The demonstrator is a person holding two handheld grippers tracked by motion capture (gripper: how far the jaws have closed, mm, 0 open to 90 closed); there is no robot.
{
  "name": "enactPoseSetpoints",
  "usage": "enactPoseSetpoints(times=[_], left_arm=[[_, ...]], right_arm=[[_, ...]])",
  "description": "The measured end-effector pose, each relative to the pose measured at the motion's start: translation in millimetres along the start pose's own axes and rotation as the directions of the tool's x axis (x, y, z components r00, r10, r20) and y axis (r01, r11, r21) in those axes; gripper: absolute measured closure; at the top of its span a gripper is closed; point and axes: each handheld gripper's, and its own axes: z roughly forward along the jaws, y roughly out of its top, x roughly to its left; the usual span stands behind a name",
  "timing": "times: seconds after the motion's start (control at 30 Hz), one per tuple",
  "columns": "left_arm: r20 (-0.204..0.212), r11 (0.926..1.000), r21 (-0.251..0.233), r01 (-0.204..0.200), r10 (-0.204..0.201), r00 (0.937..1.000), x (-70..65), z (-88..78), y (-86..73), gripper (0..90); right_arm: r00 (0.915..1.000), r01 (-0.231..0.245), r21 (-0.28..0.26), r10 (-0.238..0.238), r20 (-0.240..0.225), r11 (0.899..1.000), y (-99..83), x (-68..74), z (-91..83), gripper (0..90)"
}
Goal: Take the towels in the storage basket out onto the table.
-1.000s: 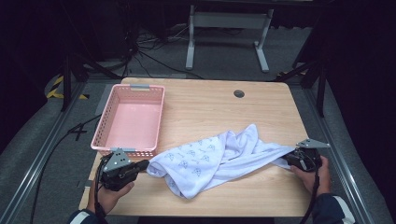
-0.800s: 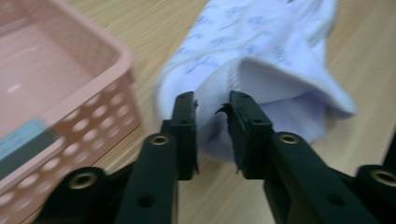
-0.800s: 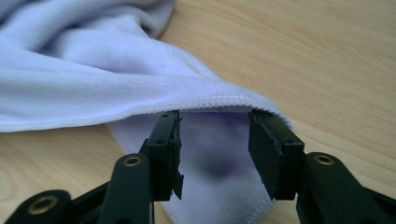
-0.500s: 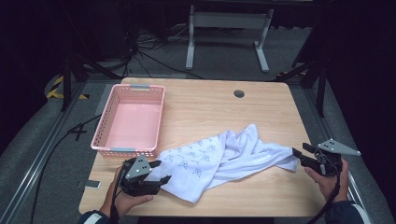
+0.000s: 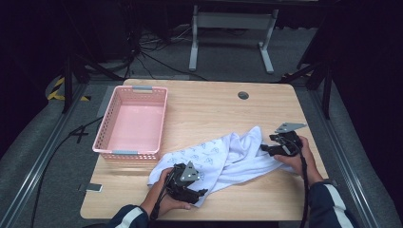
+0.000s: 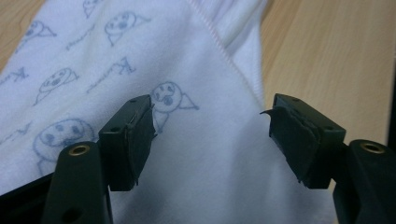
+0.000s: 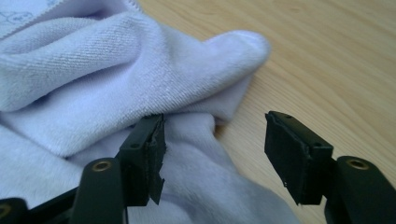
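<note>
**Tools released over the cloth**

Left tool [image 5: 186, 183] jaws just spread wide, nothing pinched; right tool [image 5: 280, 145] likewise just opened, cloth under it but not gripped. Advised: take a single hemmed edge per side (not a bunched fold), close fully, then lift evenly. White towel [image 5: 223, 159] with blue cartoon print, rumpled on bench [image 5: 214, 107], beside pink basket [image 5: 132, 122].

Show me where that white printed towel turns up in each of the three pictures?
High view: the towel lies crumpled across the table's near half, between the two grippers.
Left gripper view: it covers the left and middle, behind the open jaws.
Right gripper view: its folds fill the left.
Shared landmark: the wooden table.
</note>
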Motion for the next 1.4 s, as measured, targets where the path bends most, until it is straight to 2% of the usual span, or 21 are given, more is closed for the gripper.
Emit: enactPoseSetpoints(times=[0.13, 0.27, 0.37, 0.4, 0.43, 0.47, 0.5, 0.53, 0.6, 0.63, 0.67, 0.7, 0.77, 0.9, 0.97, 1.0, 1.07, 1.2, 1.33, 1.37, 1.4], left_arm=[[-0.01, 0.9988, 0.049, -0.006, 0.007, 0.9999, 2.7, 5.4, -4.3, 35.5], [-0.011, 0.9988, 0.043, 0.021, -0.021, 0.9997, 5.6, 4.5, -5.2, 42.4], [-0.022, 0.9989, 0.043, 0.017, -0.016, 0.9996, 10.4, 0.9, -6.3, 57.4], [-0.018, 0.9985, 0.051, 0.019, -0.018, 0.9997, 11.8, -0.6, -6.6, 64.9], [-0.024, 0.9986, 0.047, 0.022, -0.021, 0.9995, 12.4, -2.7, -7.2, 72.2], [-0.022, 0.9991, 0.042, 0.005, -0.005, 0.9997, 14.6, -4.9, -7.5, 78.1], [-0.033, 0.999, 0.041, 0.019, -0.017, 0.9993, 15.6, -8.1, -7.4, 80.3], [-0.033, 0.999, 0.041, 0.019, -0.017, 0.9993, 15.6, -8.1, -7.4, 81.1], [-0.036, 0.9996, 0.0, 0.029, -0.029, 0.9989, 19.0, -17.0, -6.5, 82.2], [-0.048, 0.9996, -0.009, 0.028, -0.029, 0.9985, 20.6, -23.1, -5.0, 82.5], [-0.054, 0.998, -0.05, 0.039, -0.042, 0.9977, 23.0, -29.5, -3.3, 82.6], [-0.055, 0.9962, -0.073, 0.047, -0.051, 0.9971, 25.9, -35.3, -2.1, 82.5], [-0.079, 0.9936, -0.102, 0.048, -0.056, 0.9953, 29.1, -44.7, -0.2, 82.5], [-0.116, 0.9881, -0.147, 0.044, -0.062, 0.9913, 34.5, -62.4, 0.8, 82.6], [-0.122, 0.9841, -0.171, 0.047, -0.069, 0.9902, 35.3, -70.5, -1.0, 82.0], [-0.124, 0.9865, -0.161, 0.031, -0.051, 0.9909, 35.9, -76.1, -2.8, 81.9], [-0.132, 0.9881, -0.151, 0.029, -0.049, 0.99, 34.2, -80.4, -8.2, 81.8], [-0.109, 0.9931, -0.11, 0.039, -0.051, 0.9927, 28.0, -81.3, -24.2, 80.4], [-0.106, 0.9983, -0.041, 0.04, -0.044, 0.9933, 26.0, -81.2, -40.2, 80.4], [-0.111, 0.9992, -0.021, 0.034, -0.036, 0.9932, 26.9, -81.8, -44.1, 81.3], [-0.112, 0.9993, -0.01, 0.036, -0.037, 0.9931, 27.3, -82.7, -48.2, 82.3]], right_arm=[[0.9993, -0.026, 0.015, 0.027, -0.026, 1.0, 6.4, -4.2, 12.2, 33.5], [0.9966, -0.048, 0.043, 0.05, -0.065, 0.998, 5.6, -5.0, 18.6, 36.5], [0.9851, -0.076, 0.045, 0.082, -0.151, 0.996, 2.8, -9.5, 20.7, 53.2], [0.9798, -0.081, 0.044, 0.088, -0.18, 0.996, 2.4, -10.5, 21.0, 63.9], [0.9794, -0.06, 0.044, 0.068, -0.19, 0.997, 3.1, -10.0, 20.1, 68.4], [0.9837, -0.039, 0.043, 0.046, -0.174, 0.998, 4.6, -8.5, 19.1, 75.0], [0.9883, -0.021, 0.041, 0.027, -0.15, 0.999, 6.5, -7.0, 17.7, 79.8], [0.9883, -0.021, 0.041, 0.027, -0.15, 0.999, 6.5, -7.0, 17.7, 79.8], [0.9975, 0.005, 0.029, -0.003, -0.071, 1.0, 9.8, -5.5, 15.5, 82.0], [0.9989, 0.005, 0.03, -0.003, -0.046, 1.0, 11.0, -6.4, 14.7, 82.3], [0.9999, 0.004, 0.022, -0.004, -0.014, 1.0, 12.8, -8.2, 13.3, 82.5], [0.9994, 0.003, 0.002, -0.003, 0.033, 1.0, 15.1, -11.0, 9.8, 82.6], [0.9966, -0.011, -0.046, 0.014, 0.081, 0.999, 19.5, -16.1, 2.9, 82.9], [0.9919, 0.008, -0.151, 0.011, 0.126, 0.989, 33.2, -18.2, -16.4, 83.1], [0.9921, 0.028, -0.214, -0.001, 0.126, 0.977, 40.7, -13.6, -31.5, 83.1], [0.9903, 0.048, -0.226, -0.017, 0.138, 0.973, 42.6, -10.5, -36.5, 83.1], [0.9946, 0.078, -0.288, -0.054, 0.088, 0.954, 43.8, -1.0, -52.4, 83.1], [0.9902, 0.135, -0.304, -0.14, 0.004, 0.943, 30.2, 18.6, -74.5, 82.9], [0.9792, 0.169, -0.277, -0.193, -0.061, 0.946, 1.9, 35.6, -79.8, 82.7], [0.9729, 0.188, -0.242, -0.214, -0.088, 0.952, -8.7, 41.6, -79.2, 82.7], [0.9675, 0.213, -0.223, -0.237, -0.087, 0.951, -16.7, 45.8, -77.9, 82.6]])
